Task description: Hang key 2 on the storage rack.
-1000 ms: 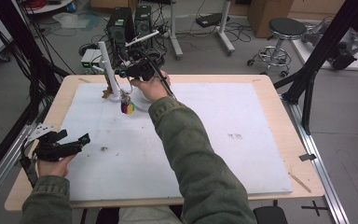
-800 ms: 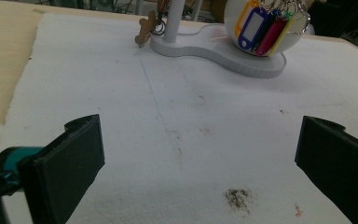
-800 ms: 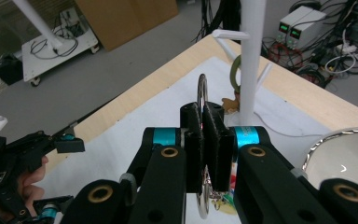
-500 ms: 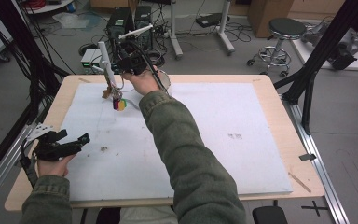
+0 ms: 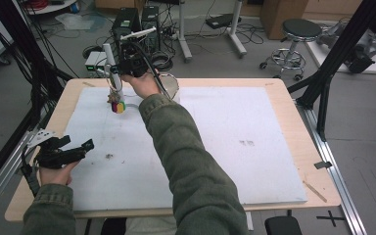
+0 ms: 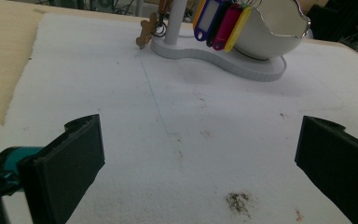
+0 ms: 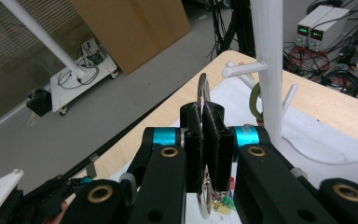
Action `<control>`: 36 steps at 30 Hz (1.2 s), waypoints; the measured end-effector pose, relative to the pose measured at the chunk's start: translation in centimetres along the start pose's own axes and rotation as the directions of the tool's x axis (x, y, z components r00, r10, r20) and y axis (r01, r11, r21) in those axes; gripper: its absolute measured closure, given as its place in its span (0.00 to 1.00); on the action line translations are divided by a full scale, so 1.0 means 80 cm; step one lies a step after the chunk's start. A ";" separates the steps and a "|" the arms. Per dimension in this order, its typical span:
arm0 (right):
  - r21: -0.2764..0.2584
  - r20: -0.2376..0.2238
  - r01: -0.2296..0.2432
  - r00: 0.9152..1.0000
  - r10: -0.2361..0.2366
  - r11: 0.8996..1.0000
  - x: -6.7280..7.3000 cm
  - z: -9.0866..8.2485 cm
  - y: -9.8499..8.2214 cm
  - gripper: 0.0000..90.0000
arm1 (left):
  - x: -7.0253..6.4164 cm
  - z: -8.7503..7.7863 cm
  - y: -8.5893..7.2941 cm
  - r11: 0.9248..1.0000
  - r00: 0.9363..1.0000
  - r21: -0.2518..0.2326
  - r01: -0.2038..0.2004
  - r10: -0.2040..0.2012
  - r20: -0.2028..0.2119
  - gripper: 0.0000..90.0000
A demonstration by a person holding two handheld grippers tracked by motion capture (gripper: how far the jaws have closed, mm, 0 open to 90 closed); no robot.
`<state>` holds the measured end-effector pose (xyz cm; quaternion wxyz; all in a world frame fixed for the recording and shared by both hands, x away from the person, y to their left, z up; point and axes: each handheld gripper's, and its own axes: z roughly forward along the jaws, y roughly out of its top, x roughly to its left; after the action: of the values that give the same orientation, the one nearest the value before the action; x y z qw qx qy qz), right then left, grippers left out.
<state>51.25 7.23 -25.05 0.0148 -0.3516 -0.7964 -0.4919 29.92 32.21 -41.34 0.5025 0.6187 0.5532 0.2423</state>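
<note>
Since the earlier frame, the right gripper has carried the key ring with its coloured tags farther back, up beside the white stand. Its jaws are clenched on the ring, just beside the stand's pegs. Well apart from the stand, near the desk edge, the left gripper rests with jaws released.

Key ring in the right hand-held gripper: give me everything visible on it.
The thin silver metal key ring stands edge-on, clamped between the shut black jaws of the right hand-held gripper; its arc rises above the jaws and reappears below them. Small coloured tags, red, yellow and green, hang from its lower end. It is held near the white plastic post of the key stand, level with a white peg, not yet hooked on.
</note>
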 end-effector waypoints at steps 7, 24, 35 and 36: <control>-0.006 -0.010 -0.003 1.000 0.003 1.000 -0.005 0.010 0.003 0.97 | 0.001 0.001 0.000 1.000 1.000 0.005 -0.005 0.005 -0.002 0.02; -0.031 -0.031 -0.081 0.996 0.080 0.996 -0.037 0.027 0.002 0.96 | 0.002 0.003 0.000 1.000 1.000 0.003 -0.006 0.006 -0.008 0.02; -0.041 -0.050 -0.095 0.994 0.093 0.995 -0.055 0.040 -0.002 0.96 | 0.004 0.010 0.002 0.999 1.000 0.031 -0.012 0.012 -0.008 0.02; -0.039 -0.054 -0.101 0.994 0.098 0.994 -0.057 0.041 -0.002 0.96 | 0.004 0.011 0.002 0.999 1.000 0.032 -0.013 0.013 -0.005 0.02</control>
<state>55.63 7.30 -28.54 0.0526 -0.3781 -0.7667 -0.5162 30.81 32.23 -41.62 0.4896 0.6294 0.5544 0.2383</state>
